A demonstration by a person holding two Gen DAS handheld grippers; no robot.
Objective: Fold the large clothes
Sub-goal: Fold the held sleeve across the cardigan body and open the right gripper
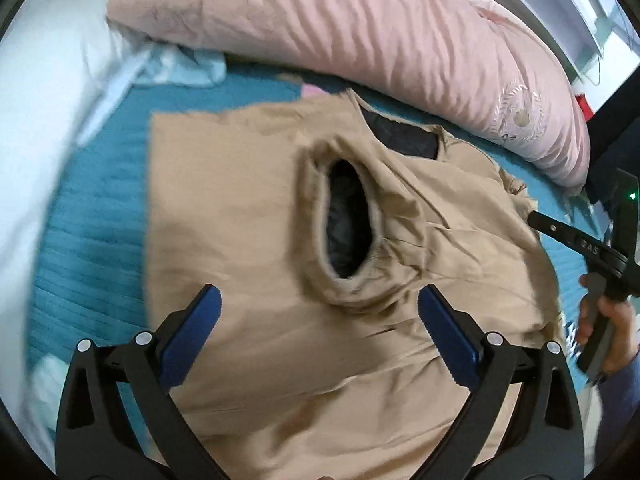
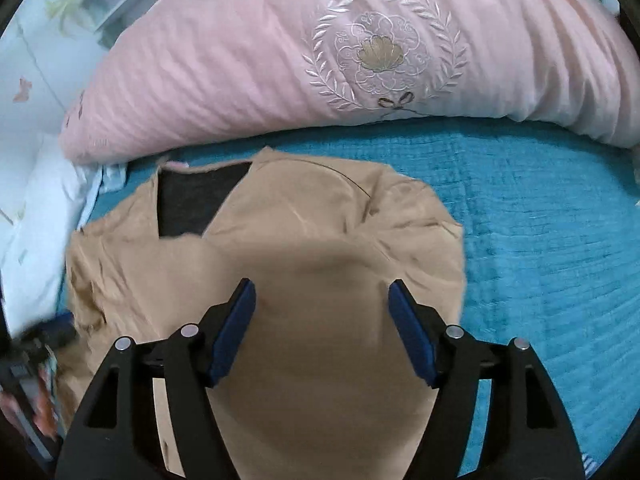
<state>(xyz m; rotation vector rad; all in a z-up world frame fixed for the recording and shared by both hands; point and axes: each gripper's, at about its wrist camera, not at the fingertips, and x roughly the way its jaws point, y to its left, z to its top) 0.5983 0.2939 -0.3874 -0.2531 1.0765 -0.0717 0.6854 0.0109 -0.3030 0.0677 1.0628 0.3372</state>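
A tan garment [image 1: 248, 216] lies spread on a teal bedspread [image 2: 540, 220], just in front of a pink quilt [image 2: 240, 60]. The left tool [image 1: 318, 308] hangs wide open over the garment's middle, gripping nothing, a sleeve opening [image 1: 348, 220] just ahead of it toward the quilt. The right tool [image 2: 322, 300], equally open and empty, hovers nearer the garment's right edge, likelier first to fold.

Black-framed left gripper [image 1: 319, 308] and right gripper [image 2: 322, 302], blue pads, silver screws.
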